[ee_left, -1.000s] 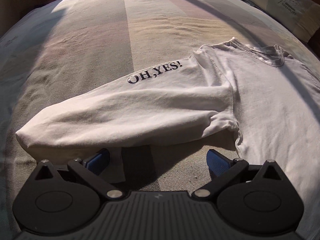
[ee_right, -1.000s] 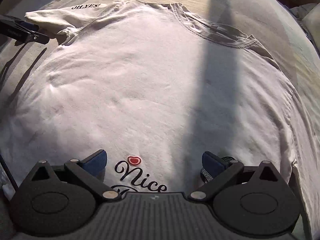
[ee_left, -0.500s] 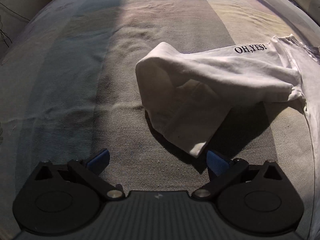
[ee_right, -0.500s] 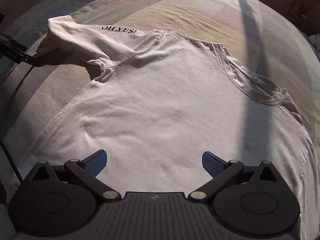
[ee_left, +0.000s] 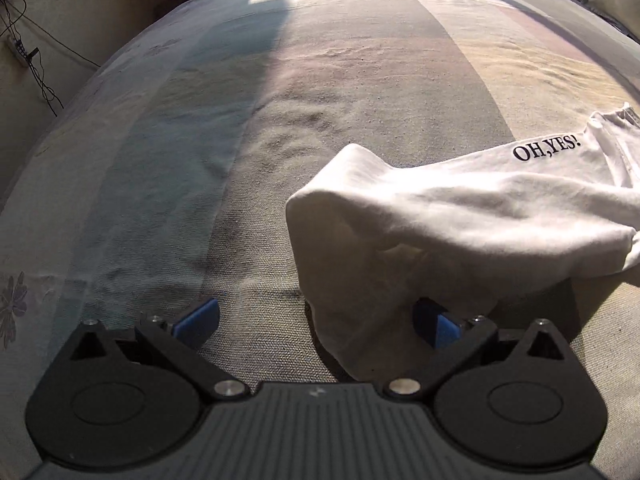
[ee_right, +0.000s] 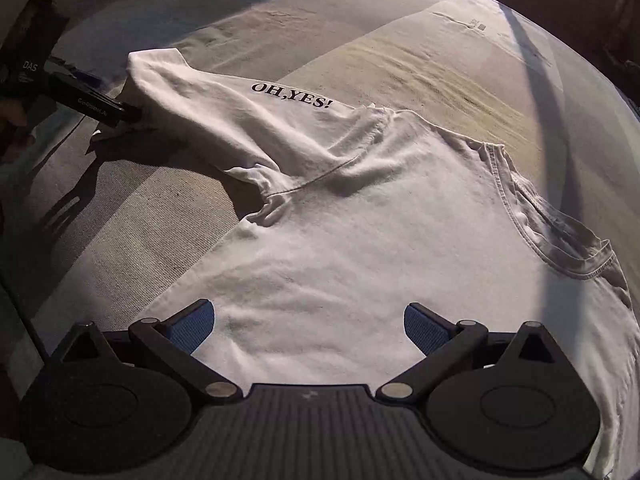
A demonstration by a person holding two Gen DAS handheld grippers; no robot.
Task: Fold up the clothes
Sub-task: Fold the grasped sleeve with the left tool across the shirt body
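A white long-sleeve T-shirt [ee_right: 360, 248] is lying spread on a bed w/ a striped bedspread [ee_left: 280, 92], filling the centre and right of the right wrist view, its ribbed collar [ee_right: 560, 236] sitting at mid right. The sleeve [ee_left: 460, 216], printed "OH,YES!" [ee_left: 546, 148] in black, is stretching from the shoulder toward the upper left of that frame; in the left wrist view it is running in from the right edge to frame centre, its cuff end folding down onto the bedspread at lower centre.

The left gripper [ee_left: 316, 320] is sitting low over the bed, jaws spread wide and holding nothing. Its right blue pad [ee_left: 436, 324] is lying just beside, possibly touching, the drooping cuff fabric; the other pad [ee_left: 198, 318] is over bare bedspread at lower left. From the right wrist cam the same tool is showing as a dark bar at upper left [ee_right: 96, 104], its tip meeting the sleeve end.

The right gripper [ee_right: 308, 326] is hovering over the shirt's body at the bottom of its frame, jaws also wide apart, nothing between them but flat cloth below. Whether the pads are touching the fabric can't be told.

Hard sunlight is crossing the bed, throwing long shadows over shirt and bedspread. Cables [ee_left: 36, 60] are trailing on a wall at upper left of the left wrist view.
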